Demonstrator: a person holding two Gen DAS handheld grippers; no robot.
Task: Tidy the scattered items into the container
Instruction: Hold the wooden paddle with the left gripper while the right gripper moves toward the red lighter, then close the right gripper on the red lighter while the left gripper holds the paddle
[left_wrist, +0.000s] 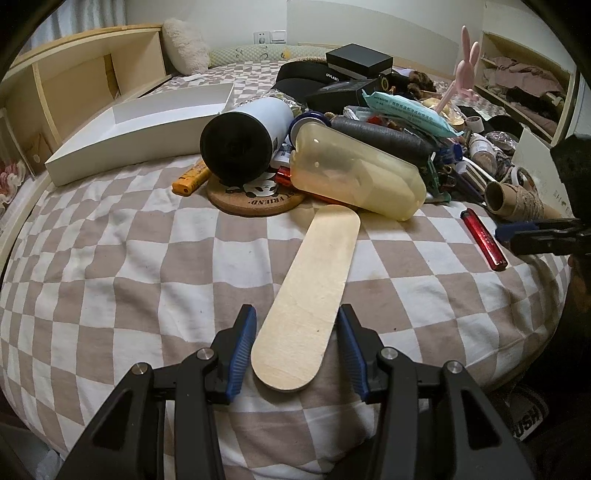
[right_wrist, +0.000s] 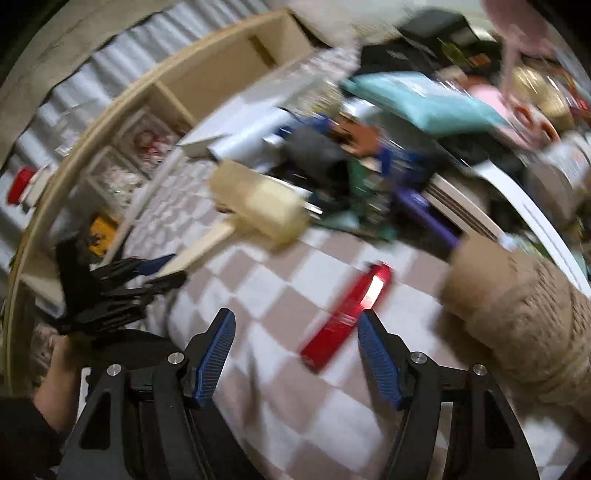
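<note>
The near end of the wooden paddle (left_wrist: 306, 295) is bracketed by the left gripper (left_wrist: 297, 350), jaws narrow; whether the pads press it cannot be told. The right gripper (right_wrist: 295, 358) is held wide over the red lighter (right_wrist: 345, 317), probably for a pickup. The white container (left_wrist: 140, 125) sits far left on the bed (left_wrist: 110, 258). The right view is blurred.

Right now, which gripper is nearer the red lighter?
Right. The right gripper has the red lighter just ahead between its open jaws; the left gripper sits at the wooden paddle, well aside.
</note>
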